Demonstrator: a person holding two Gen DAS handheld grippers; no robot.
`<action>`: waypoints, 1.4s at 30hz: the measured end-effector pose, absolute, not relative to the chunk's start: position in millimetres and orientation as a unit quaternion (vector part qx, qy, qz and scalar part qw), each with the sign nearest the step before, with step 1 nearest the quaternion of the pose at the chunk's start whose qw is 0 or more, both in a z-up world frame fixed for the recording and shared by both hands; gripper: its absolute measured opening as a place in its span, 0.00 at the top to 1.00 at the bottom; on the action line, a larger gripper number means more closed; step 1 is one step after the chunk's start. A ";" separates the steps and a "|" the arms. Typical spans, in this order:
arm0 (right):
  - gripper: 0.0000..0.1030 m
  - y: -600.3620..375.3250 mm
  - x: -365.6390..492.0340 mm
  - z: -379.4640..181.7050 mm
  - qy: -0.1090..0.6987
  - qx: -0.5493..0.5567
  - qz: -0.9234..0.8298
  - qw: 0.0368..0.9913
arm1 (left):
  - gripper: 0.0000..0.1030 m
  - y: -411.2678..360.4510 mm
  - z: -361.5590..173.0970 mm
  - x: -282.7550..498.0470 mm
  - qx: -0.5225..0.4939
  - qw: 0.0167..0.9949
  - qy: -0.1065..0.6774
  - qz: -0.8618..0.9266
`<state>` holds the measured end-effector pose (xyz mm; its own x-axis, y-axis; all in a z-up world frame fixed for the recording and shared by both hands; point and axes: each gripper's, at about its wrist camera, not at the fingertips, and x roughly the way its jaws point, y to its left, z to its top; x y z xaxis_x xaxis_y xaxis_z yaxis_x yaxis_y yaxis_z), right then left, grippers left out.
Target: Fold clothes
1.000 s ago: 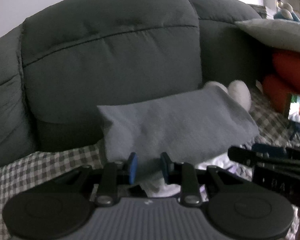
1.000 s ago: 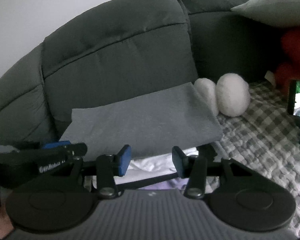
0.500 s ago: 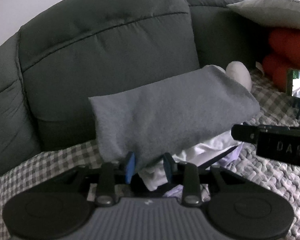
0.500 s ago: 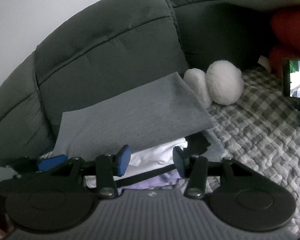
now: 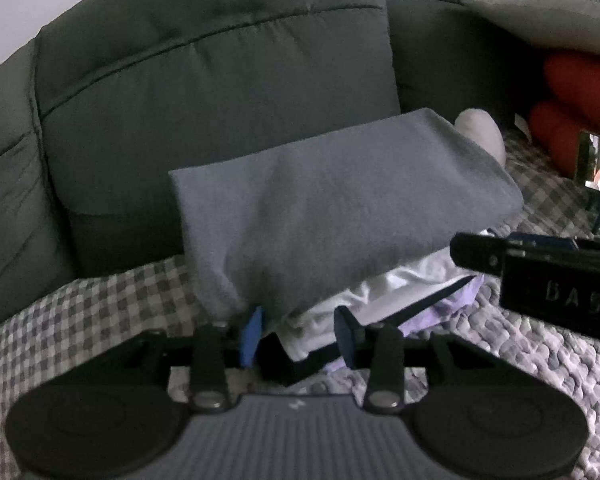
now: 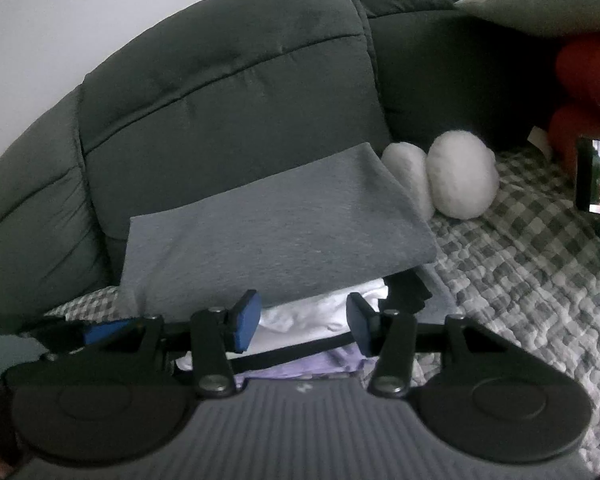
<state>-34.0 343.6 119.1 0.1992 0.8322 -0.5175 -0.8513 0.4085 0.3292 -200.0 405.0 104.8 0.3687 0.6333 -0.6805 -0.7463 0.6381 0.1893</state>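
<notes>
A folded grey garment (image 5: 340, 208) (image 6: 276, 240) lies on top of a stack on the sofa seat. Under it show a white garment (image 5: 380, 292) (image 6: 312, 316), a lavender one (image 5: 448, 304) (image 6: 320, 364) and a black piece (image 6: 404, 292). My left gripper (image 5: 299, 335) is open at the stack's front left. The grey garment's drooping corner touches its left pad (image 5: 252, 334). My right gripper (image 6: 302, 326) is open at the stack's front edge, with the white garment just beyond its pads. In the left wrist view the right gripper (image 5: 540, 268) shows as a black bar at the right.
The dark grey sofa back (image 5: 220, 80) rises right behind the stack. A checked blanket (image 6: 540, 272) covers the seat. Two white plush balls (image 6: 460, 176) sit to the right of the stack. Farther right are red cushions (image 5: 580, 80), a grey pillow (image 5: 540, 16) and a phone on a stand (image 6: 598, 176).
My left gripper's fingers have spread wider apart, and the grey garment's front corner now droops onto the stack. The right gripper has stayed open, and its view has shifted only slightly.
</notes>
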 end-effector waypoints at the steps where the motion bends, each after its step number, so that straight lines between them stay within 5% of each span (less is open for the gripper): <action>1: 0.49 343.9 -33.9 119.3 0.324 -0.015 0.543 0.774 | 0.58 403.4 101.4 -200.2 -0.076 0.822 0.379 0.418; 10: 0.42 344.8 -42.6 121.2 0.304 -0.050 0.534 0.787 | 0.57 400.2 84.5 -204.2 -0.104 0.804 0.395 0.432; 17: 0.00 348.5 -48.2 119.1 0.286 -0.071 0.526 0.798 | 0.30 388.4 72.5 -200.5 -0.113 0.799 0.404 0.431; 26: 0.00 349.5 -42.4 117.5 0.303 -0.057 0.518 0.798 | 0.05 384.4 76.5 -208.3 -0.109 0.795 0.380 0.459; 42: 0.00 342.8 -30.7 115.8 0.349 -0.035 0.492 0.797 | 0.01 381.8 78.5 -214.6 -0.101 0.787 0.377 0.478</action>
<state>-30.7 342.8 115.8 0.2730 0.7592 -0.5909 -0.8086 0.5138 0.2866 -214.6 381.8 78.5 0.2583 0.6761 -0.6901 -0.8285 0.5224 0.2017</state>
